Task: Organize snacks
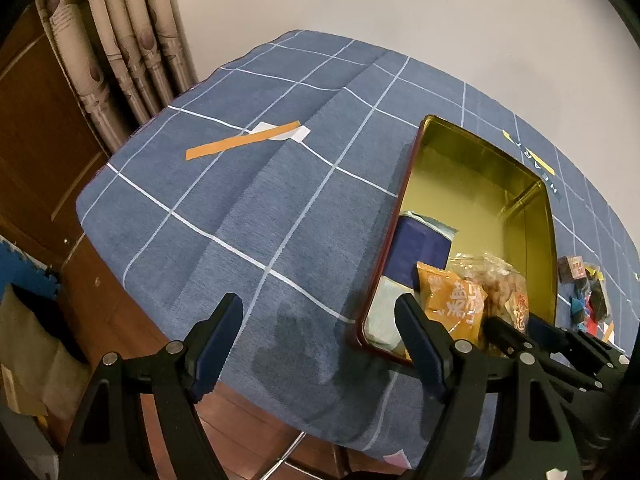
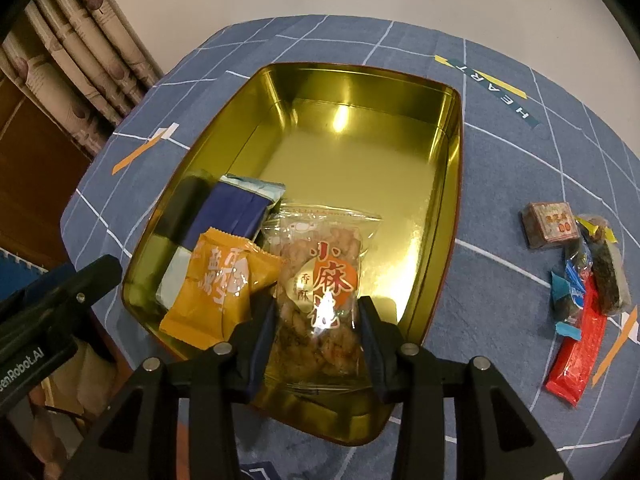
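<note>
one hand-held gripper [image 2: 316, 344] pinches the clear "小麻花" bag [image 2: 320, 280]; the tablecloth [image 2: 500, 200] reads "heart".

tablecloth [image 2: 500, 168]: blue-grey with a white grid pattern and orange and yellow stripe accents. tin [image 2: 436, 216]: gold inside, dark red rim. clear bag [image 2: 320, 280]: transparent, red and white print. orange packet [image 2: 216, 292]: orange with white print. navy packet [image 2: 236, 212]: dark blue. red wrapper [image 2: 576, 356]: red. curtain [image 1: 120, 40]: beige, patterned. fingers [image 2: 256, 344]: black with blue pads.
</note>
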`<state>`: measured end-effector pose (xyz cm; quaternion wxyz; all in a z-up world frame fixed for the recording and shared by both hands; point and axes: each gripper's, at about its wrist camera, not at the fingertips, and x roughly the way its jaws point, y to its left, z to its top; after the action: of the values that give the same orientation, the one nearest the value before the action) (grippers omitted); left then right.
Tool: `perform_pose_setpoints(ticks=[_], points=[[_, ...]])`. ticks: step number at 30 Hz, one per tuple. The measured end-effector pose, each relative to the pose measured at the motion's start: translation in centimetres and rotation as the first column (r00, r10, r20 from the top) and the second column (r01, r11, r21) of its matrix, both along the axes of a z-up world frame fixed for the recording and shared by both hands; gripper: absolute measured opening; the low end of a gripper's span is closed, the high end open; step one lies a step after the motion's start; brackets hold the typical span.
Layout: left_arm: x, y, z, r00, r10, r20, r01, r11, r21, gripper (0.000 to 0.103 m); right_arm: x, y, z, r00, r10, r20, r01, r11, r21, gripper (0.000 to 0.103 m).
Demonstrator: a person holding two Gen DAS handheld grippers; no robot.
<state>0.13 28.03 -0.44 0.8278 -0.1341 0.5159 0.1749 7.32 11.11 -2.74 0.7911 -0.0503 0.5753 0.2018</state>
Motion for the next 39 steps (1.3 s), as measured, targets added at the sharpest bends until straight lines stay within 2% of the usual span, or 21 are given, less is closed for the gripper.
perform_pose_setpoints(ticks=[17,28,34,39], points=[[0.0,-0.3,0.0,1.000,-0.009,-0.004,0.009,1.000,0.011,0.075,-0.9,-0.9,1.3,0.999,0.021,0.044,-0.021,1.000,-0.006,0.045],[0.0,-0.2,0.1,1.000,-0.003,-0.003,0.003,1.000,0.023,0.075,-0.9,-2.8,2.8,0.998,0.013,0.059,-0.016,0.998,0.066,0.045],[0.0,-0.2,0.1,1.000,-0.006,-0.006,0.006,1.000,0.028,0.075,0.1,-6.6,3.9,0.995,-0.041,0.091,0.035,0.997,0.066,0.045],[0.0,-0.3,0.0,1.000,-0.002,-0.009,0.002,0.999,0.041,0.075,2.1,-11.9,4.5,0.984,-0.131,0.122,0.127,0.991,0.043,0.045]])
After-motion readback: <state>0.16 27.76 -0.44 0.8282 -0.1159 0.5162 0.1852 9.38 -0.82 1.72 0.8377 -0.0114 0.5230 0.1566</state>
